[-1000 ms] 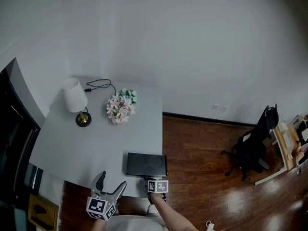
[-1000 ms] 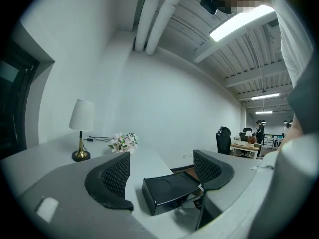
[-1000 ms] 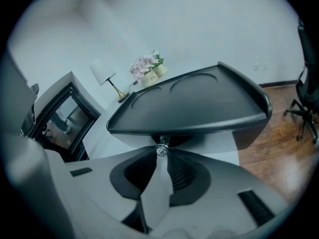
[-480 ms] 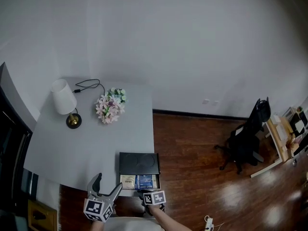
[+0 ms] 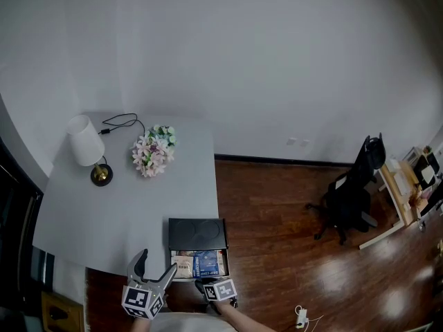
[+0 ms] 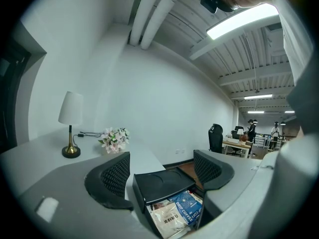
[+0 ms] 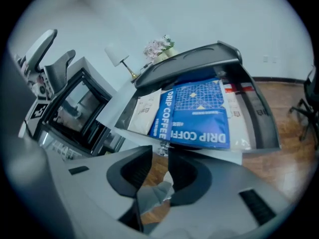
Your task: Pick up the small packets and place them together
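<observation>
At the table's near edge a black box (image 5: 197,232) has its drawer (image 5: 199,274) pulled out. In the drawer lie a blue drip-coffee packet (image 5: 209,261) (image 7: 199,116) (image 6: 185,208), a white packet (image 5: 183,264) (image 7: 144,111) (image 6: 169,224) to its left, and another pale packet (image 7: 240,114) at the right. My right gripper (image 5: 211,283) (image 7: 162,151) sits at the drawer's front. Its jaws have just been opening and stand a narrow gap apart, with the drawer's small knob (image 7: 160,144) at their tips. My left gripper (image 5: 158,263) (image 6: 162,169) hovers open and empty left of the drawer.
On the grey table (image 5: 104,206) stand a white lamp (image 5: 86,144) and a bunch of flowers (image 5: 152,151), with a black cable (image 5: 122,122) behind them. A wood floor with an office chair (image 5: 349,200) lies to the right. A dark shelf unit (image 7: 75,108) is under the table.
The drawer has slid out of the black box toward me and now shows the packets. My right gripper has drawn back with it. The left gripper has stayed put.
</observation>
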